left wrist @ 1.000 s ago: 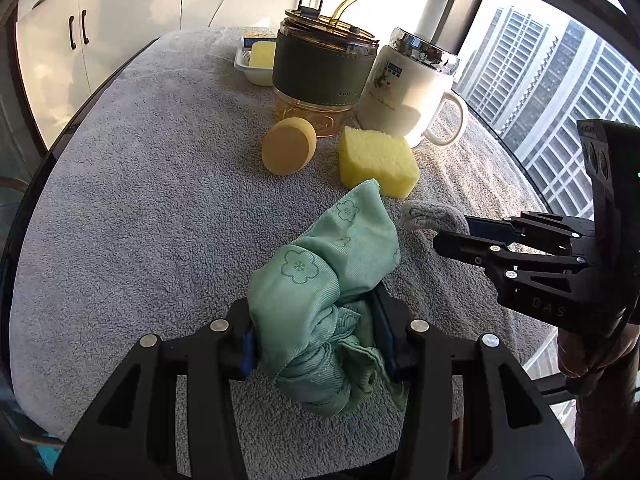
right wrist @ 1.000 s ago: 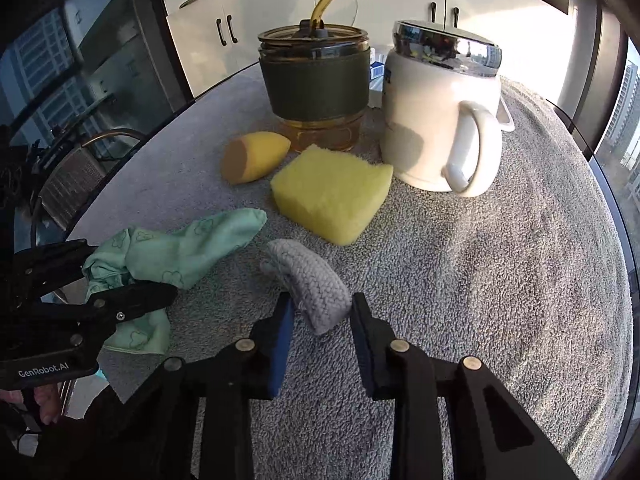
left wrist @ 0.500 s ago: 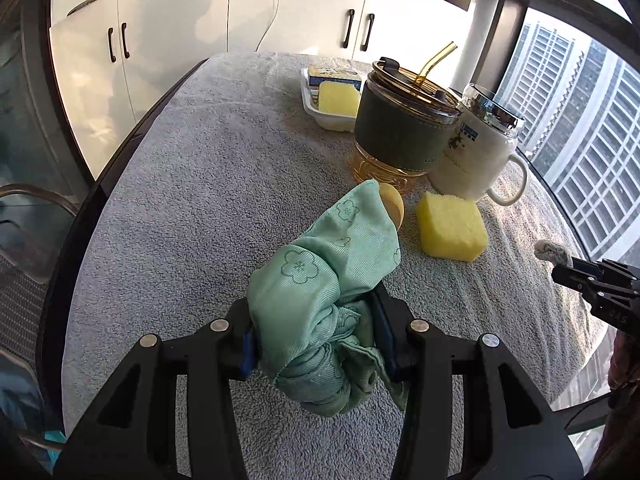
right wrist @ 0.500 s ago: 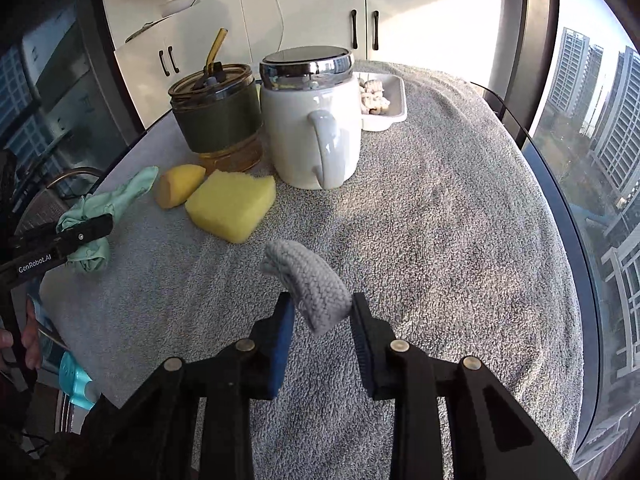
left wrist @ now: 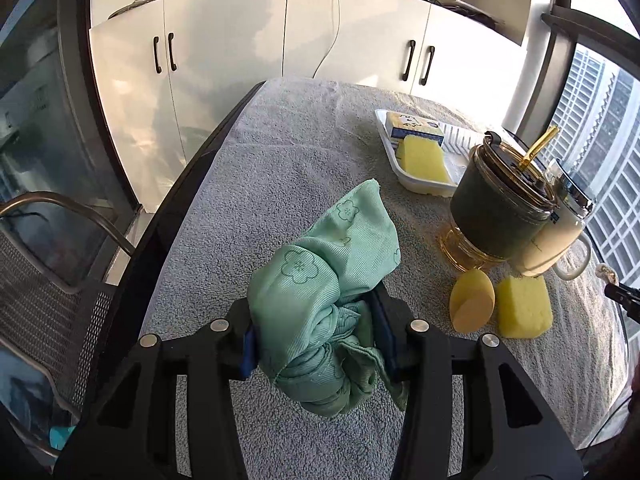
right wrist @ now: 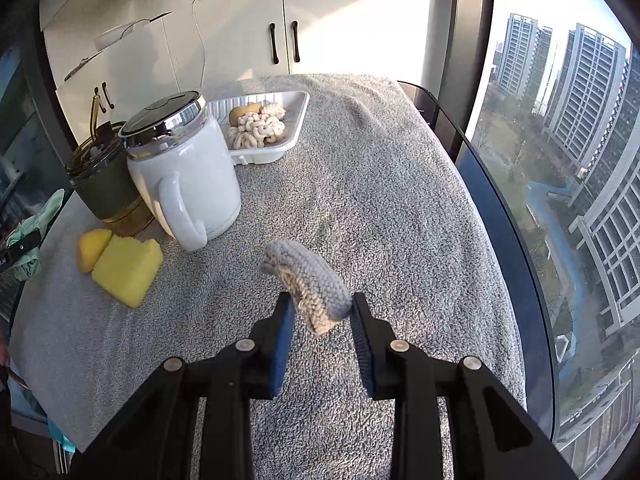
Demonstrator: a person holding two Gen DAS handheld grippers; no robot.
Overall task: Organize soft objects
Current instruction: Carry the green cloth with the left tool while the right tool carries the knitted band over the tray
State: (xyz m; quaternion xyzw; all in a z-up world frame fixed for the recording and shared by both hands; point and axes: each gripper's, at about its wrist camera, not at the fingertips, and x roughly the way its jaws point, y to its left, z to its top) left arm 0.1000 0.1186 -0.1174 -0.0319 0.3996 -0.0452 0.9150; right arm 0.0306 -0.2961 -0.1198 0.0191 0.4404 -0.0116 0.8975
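My left gripper (left wrist: 316, 344) has its jaws closed around a bunched green cloth (left wrist: 320, 300), pinched at the thick middle of the wad, with one corner standing up ahead of the jaws and a knot of folds hanging below them. It looks light and limp, so I judge it will sag and trail wherever it goes; the grip on the bulk seems sound, but loose ends could drag.

My right gripper (right wrist: 320, 320) has its jaws part closed on a grey knitted rope piece (right wrist: 310, 280), which curls forward and up from between them. It looks soft, springy and light. The hold is on its lower end, so the free tip may flop.

Both things hang clear above the towel-covered worktop (right wrist: 380, 200).

Ahead of the right jaws and to the left stand a white mug (right wrist: 188, 184) and a dark cup with a straw (right wrist: 104, 180), with a yellow sponge (right wrist: 128, 272) and a round orange sponge (right wrist: 92, 246) just in front of them. Beyond the mug is a white tray (right wrist: 296, 120) holding pale rope pieces; I judge that the likely home for mine, and the mug crowds its left side.

Ahead and right of the left jaws lies a second tray (left wrist: 390, 152) with a sponge and a small box, beside the cup.
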